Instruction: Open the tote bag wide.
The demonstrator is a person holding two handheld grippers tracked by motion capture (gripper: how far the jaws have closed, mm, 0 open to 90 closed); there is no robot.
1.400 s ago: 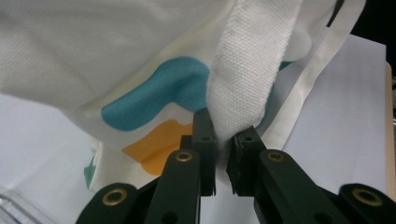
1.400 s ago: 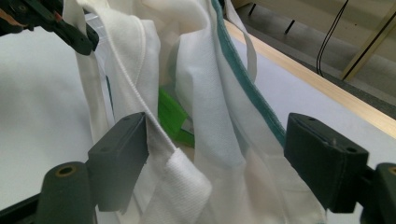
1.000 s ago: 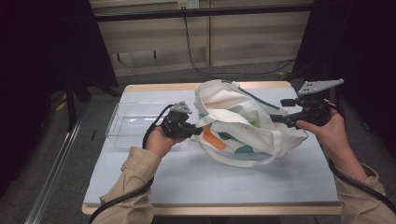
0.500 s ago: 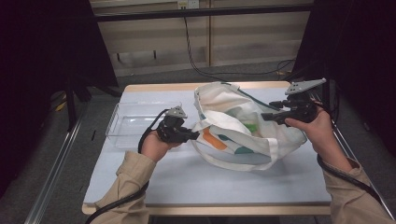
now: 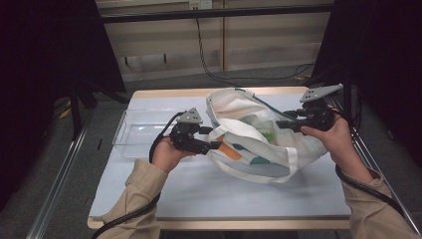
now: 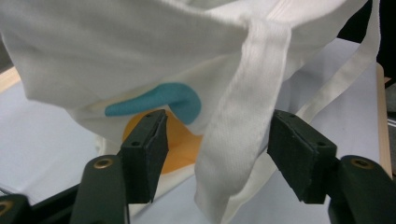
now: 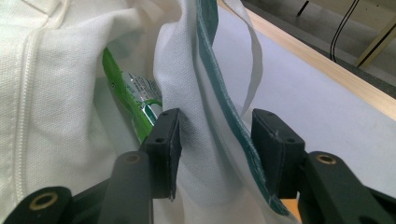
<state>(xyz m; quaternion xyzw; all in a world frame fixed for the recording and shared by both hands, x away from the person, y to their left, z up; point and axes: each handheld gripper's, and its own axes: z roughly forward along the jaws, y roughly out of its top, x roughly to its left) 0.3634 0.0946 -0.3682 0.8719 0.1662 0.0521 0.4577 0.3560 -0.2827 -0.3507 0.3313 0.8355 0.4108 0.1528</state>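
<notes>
A white canvas tote bag (image 5: 259,142) with teal and orange print lies slumped on the table, mouth facing the right side. My left gripper (image 5: 215,138) is at the bag's left side. Its jaws have just been opening, and a white strap (image 6: 245,116) hangs loose between them, clear of both pads. My right gripper (image 5: 281,124) reaches into the bag's mouth from the right. Its jaws have just been closing around the teal-edged rim (image 7: 219,93), but a gap still shows beside the fabric. A green packet (image 7: 130,100) lies inside the bag.
A clear plastic tray (image 5: 137,129) sits at the table's left, just behind my left hand. The pale blue tabletop (image 5: 199,189) runs to a wooden edge at the front. A metal rail runs along the floor at the left.
The left jaws have spread apart and let go of the strap. The right jaws have narrowed around the bag's rim. Both hands have stayed close to where they were.
</notes>
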